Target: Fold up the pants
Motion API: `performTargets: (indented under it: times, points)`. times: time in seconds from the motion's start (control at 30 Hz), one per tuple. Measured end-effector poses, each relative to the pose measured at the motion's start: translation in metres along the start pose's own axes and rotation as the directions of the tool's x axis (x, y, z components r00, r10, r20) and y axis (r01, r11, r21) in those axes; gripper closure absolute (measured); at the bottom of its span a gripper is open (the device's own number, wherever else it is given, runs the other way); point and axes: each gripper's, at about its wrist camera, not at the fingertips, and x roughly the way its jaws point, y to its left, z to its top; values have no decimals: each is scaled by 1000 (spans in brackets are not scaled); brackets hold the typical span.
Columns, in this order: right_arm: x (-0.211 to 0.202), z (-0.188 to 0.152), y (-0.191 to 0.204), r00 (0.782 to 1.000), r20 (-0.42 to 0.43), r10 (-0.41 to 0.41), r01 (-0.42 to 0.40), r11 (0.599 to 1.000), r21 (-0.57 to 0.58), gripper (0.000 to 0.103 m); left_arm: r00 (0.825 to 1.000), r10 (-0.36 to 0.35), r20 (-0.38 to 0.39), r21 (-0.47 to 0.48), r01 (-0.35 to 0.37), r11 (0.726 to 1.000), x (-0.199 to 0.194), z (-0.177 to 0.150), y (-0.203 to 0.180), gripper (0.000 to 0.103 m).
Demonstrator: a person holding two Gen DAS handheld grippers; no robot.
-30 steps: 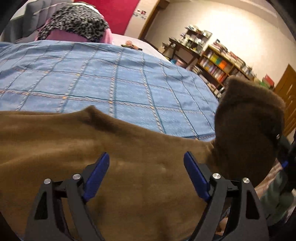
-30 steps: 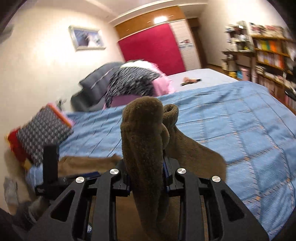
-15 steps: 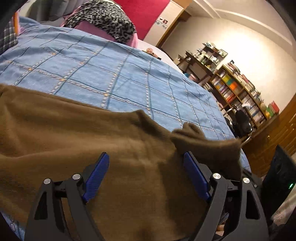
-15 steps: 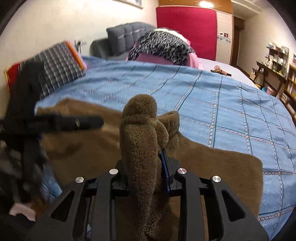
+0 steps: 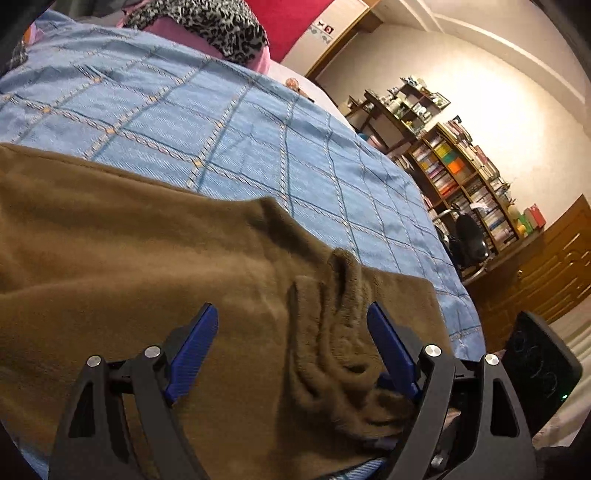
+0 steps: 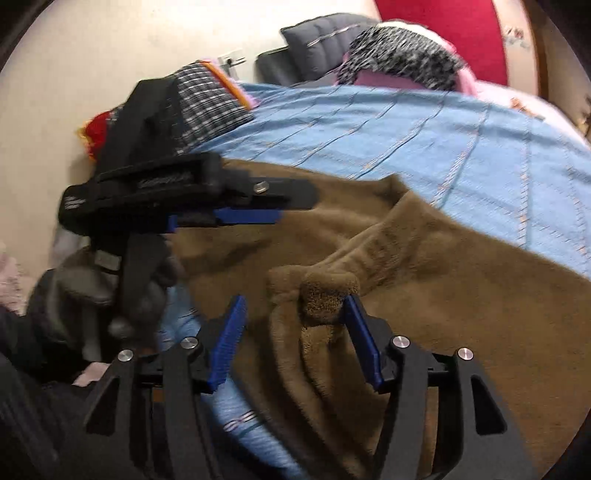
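A bedroom, and the work surface is a bed under a blue checked bedspread [image 5: 258, 147]. The brown fleece pants [image 5: 147, 277] lie spread on the near part of it, close to the near edge of the bed.

Nearest in the right wrist view is the right gripper [image 6: 295, 332]. Its jaws are opening, and a bunched fold of the pants [image 6: 325, 295] stands between the blue pads. The fold leans against the right pad, the left pad is clear of it, so the cloth is no longer pinched. In my reading this is the release at the end of one fold: a part of the pants was carried over and is now set down on the rest of the fabric.

In the left wrist view the left gripper [image 5: 291, 343] has its jaws wide apart above the flat cloth and holds nothing. Just near its right pad the fabric makes a ridge of wrinkles [image 5: 332, 332].

Further back the spread is bare. At the far end I see a leopard-print cushion [image 5: 214, 26], and to the far right a bookshelf [image 5: 461, 177] against the wall.

The next move, I think, asks the right gripper to draw back without dragging the soft pile with it, then the bunched place should be flattened before another fold. Fleece is thick, so it may spring up again.
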Motion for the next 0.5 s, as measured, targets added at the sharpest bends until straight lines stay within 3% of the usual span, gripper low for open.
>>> performTargets:
  times: [0.1, 0.27, 0.5]
  points:
    - [6, -7, 2, 998, -38, 56, -56, 998, 12, 45, 1000, -4, -25, 7, 4, 1000, 6, -2, -9, 20]
    - [-13, -12, -2, 992, -21, 121, -120, 993, 16, 45, 997, -13, -78, 44, 17, 999, 16, -6, -25, 16]
    - [-71, -30, -29, 993, 72, 88, -96, 989, 114, 45, 979, -43, -200, 46, 54, 998, 48, -16, -41, 16]
